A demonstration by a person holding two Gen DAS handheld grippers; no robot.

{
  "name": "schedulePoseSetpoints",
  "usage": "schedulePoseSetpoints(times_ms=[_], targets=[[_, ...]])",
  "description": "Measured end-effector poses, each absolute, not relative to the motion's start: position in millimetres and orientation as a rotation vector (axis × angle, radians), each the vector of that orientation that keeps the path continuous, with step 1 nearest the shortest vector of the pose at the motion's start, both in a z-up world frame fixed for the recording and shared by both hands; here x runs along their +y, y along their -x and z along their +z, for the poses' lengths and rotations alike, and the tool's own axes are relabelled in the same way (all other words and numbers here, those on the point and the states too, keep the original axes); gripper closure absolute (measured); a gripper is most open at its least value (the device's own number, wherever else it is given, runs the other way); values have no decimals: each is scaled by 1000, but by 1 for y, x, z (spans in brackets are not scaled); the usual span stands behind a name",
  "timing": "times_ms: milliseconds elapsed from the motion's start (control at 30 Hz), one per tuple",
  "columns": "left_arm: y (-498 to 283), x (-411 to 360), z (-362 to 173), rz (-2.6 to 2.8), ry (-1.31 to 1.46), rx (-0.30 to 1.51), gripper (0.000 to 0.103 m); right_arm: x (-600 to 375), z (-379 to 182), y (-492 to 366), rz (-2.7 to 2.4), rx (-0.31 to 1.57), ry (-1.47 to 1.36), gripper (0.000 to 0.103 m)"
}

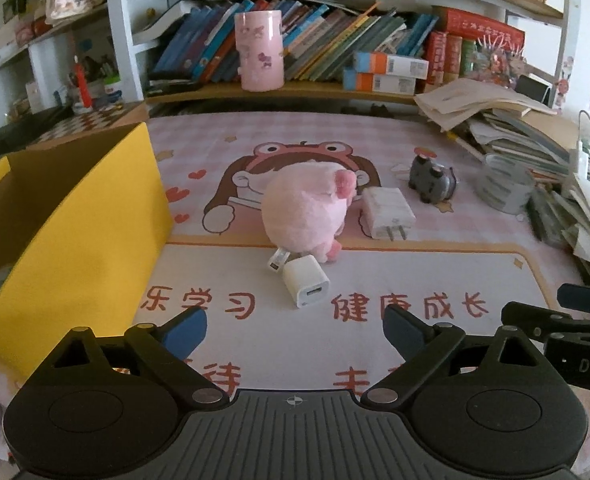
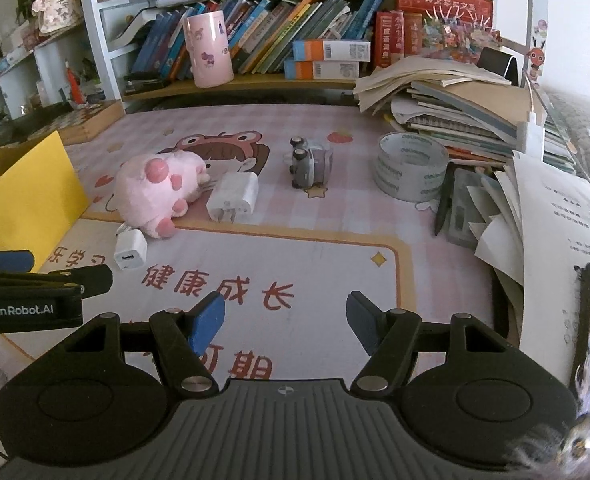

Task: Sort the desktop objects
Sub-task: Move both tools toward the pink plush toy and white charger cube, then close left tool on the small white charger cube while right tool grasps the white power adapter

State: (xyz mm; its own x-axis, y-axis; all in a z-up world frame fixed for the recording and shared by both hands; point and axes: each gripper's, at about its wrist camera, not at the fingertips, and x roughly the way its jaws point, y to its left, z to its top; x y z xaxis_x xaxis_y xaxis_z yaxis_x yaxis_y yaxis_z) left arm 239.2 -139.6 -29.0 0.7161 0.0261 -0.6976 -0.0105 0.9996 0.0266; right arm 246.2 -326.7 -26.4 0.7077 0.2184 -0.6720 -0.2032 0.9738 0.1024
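On the pink desk mat (image 1: 375,280) below a bookshelf (image 1: 335,92), both grippers (image 1: 295,330) (image 2: 285,318) hover spread, holding nothing

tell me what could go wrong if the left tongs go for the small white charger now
The small white charger lies right against the pink plush toy, with a small adapter touching both, so the open left tongs may snag fur or knock the adapter away. The bigger white plug also touches the plush and might get dragged along. The yellow box stands close on the left, so a swing could clip its wall.
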Motion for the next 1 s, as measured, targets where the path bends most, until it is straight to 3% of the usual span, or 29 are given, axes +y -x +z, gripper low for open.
schedulePoseSetpoints(times_ms=[233,500,767,833,900,1000], targets=[[-255,-144,-36,27,-33,775,24,-327,-29,-260,252,749,-28,38],[-272,-144,-44,40,-20,779,32,-322,-30,-268,276,748,-21,38],[-297,-153,-60,43,-49,813,53,-320,-32,-277,272,754,-19,38],[-301,-154,-63,44,-57,831,65,-320,-33,-281,269,759,-23,38],[-303,-153,-68,35,-49,838,70,-318,-35,-286,269,762,-25,38],[-302,-150,-67,18,-42,844,71,-313,-37,-296,275,758,-19,38]])
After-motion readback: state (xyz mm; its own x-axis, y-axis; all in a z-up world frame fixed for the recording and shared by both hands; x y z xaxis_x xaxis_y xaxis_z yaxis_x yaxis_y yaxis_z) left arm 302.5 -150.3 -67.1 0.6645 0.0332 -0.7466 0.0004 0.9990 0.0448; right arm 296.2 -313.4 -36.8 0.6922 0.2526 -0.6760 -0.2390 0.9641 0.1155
